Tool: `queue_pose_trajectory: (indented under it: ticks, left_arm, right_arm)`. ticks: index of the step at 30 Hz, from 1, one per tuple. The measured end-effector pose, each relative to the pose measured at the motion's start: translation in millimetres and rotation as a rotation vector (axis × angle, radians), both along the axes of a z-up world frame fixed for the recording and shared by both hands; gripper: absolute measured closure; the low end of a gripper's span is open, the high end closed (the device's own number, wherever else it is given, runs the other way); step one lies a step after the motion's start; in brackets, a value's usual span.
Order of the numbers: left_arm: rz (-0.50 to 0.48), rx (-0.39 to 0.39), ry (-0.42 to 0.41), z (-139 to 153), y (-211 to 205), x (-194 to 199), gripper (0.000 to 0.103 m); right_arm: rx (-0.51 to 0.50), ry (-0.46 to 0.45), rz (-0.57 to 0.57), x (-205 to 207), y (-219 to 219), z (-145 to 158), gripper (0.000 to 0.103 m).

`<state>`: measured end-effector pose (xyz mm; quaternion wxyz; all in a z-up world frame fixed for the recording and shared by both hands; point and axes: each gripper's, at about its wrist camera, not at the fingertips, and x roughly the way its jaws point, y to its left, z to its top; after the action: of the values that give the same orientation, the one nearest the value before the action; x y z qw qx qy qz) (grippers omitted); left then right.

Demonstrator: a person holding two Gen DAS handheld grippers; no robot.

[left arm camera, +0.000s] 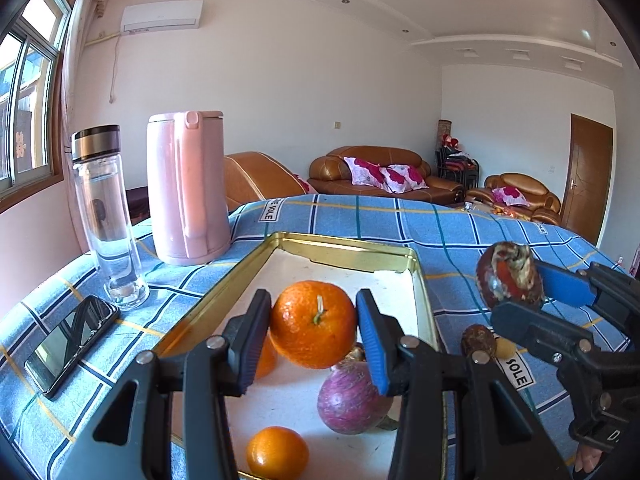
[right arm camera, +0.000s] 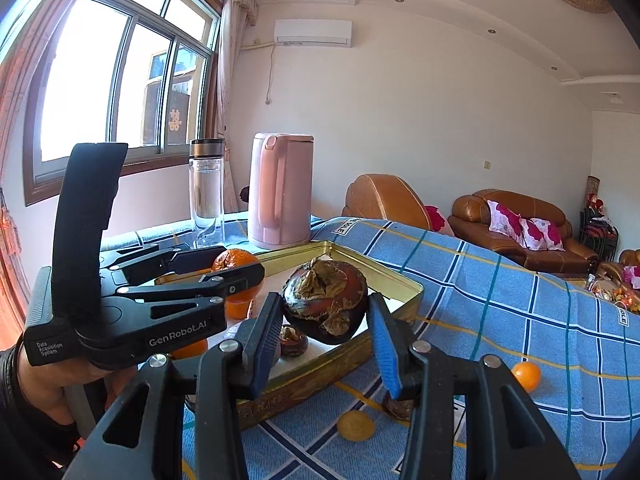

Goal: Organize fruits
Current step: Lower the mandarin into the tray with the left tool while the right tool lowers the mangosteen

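Orange [left arm camera: 314,323], firm, smooth and light, is pinched at its sides by the left gripper [left arm camera: 314,334] above the tin [left arm camera: 404,256]. Right gripper [right arm camera: 326,334] pinches a dark, seemingly brittle-skinned fruit [right arm camera: 326,304].

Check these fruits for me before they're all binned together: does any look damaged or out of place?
The dark brown fruit in the right hand-held gripper has a cracked, peeling shell. A small orange and a small yellow fruit lie on the blue checked tablecloth, outside the gold metal tray.
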<state>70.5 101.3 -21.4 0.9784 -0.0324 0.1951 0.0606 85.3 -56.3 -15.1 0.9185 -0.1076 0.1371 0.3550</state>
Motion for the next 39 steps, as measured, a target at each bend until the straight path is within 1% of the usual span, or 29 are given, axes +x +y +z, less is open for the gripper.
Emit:
queue_pose_trajectory:
  ticks: [12, 21, 30, 39]
  left_arm:
    - [0.058, -0.012, 0.055, -8, 29, 5, 0.058]
    - [0.086, 0.0, 0.09, -10, 42, 7, 0.058]
    - [0.084, -0.009, 0.12, -13, 49, 10, 0.058]
    - [0.073, 0.003, 0.148, -16, 49, 13, 0.058]
  right_arm:
    - [-0.032, 0.045, 0.053, 7, 35, -13, 0.058]
    - [-0.071, 0.067, 0.088, 8, 55, -23, 0.058]
    - [-0.102, 0.073, 0.105, 7, 67, -27, 0.058]
    - [-0.116, 0.097, 0.112, 11, 72, -29, 0.058]
